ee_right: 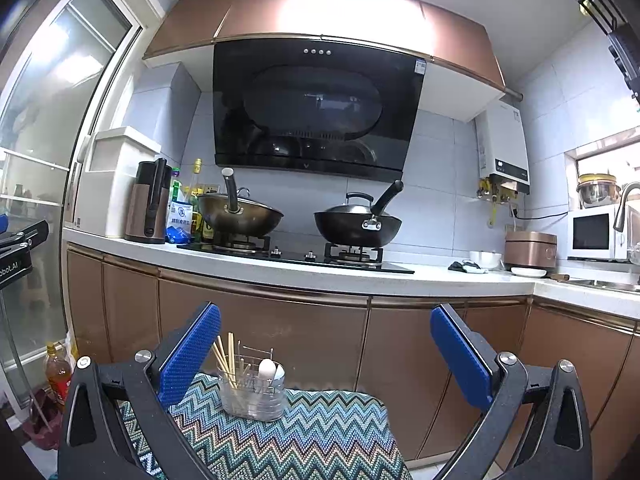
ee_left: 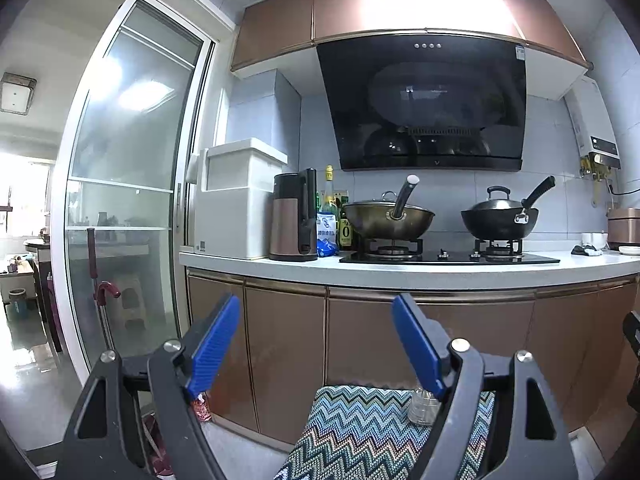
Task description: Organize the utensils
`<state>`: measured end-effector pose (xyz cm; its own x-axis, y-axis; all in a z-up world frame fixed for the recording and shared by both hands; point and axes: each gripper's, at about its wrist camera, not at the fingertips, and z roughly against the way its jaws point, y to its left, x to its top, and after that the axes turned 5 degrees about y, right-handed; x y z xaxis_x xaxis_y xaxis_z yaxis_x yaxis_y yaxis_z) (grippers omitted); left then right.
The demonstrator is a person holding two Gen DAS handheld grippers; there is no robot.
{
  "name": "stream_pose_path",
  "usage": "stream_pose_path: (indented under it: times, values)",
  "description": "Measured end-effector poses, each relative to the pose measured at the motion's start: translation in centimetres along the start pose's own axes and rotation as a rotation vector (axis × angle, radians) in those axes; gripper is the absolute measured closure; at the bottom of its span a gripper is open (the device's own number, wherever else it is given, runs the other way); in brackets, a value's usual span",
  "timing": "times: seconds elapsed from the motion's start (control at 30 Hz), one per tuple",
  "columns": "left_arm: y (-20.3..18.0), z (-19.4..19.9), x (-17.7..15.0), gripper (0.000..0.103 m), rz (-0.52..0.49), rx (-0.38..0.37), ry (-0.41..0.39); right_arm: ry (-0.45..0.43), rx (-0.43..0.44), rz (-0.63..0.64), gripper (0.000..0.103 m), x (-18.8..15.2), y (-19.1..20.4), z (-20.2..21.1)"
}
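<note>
While both spread empty: left fingers (ee_left: pixel 316 340), right fingers (ee_right: pixel 324 348) above utensil holder (ee_right: pixel 253 394) w/ chopsticks (ee_right: pixel 225 356).

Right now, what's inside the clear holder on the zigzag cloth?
The holder has pale chopsticks leaning left, thin metal utensil handles and a white rounded spoon end. Their lower ends blur together behind the plastic, so no count.

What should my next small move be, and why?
Probably lower the right gripper toward the utensil holder on the zigzag cloth. Both grippers are open and empty, and the holder with its chopsticks sits low between the right fingers, not yet reached.
</note>
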<state>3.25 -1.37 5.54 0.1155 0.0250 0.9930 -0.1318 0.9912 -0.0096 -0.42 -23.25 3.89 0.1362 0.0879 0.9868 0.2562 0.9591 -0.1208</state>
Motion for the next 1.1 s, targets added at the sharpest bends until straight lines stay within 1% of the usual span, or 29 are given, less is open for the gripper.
stream_pose_path:
  times: [0.53,0.7,1.1]
  values:
    - [-0.08,0.14,-0.66,0.025,-0.009,-0.001,0.004,0.014,0.004,0.000,0.000,-0.36,0.24,-0.40]
    - [0.07,0.18,-0.75,0.025,-0.011,0.010,-0.001,0.020,0.007,-0.001,0.000,-0.61,0.38,-0.44]
    - [0.13,0.16,-0.91,0.025,-0.022,0.004,0.006,0.024,0.000,0.002,0.000,-0.76,0.53,-0.42]
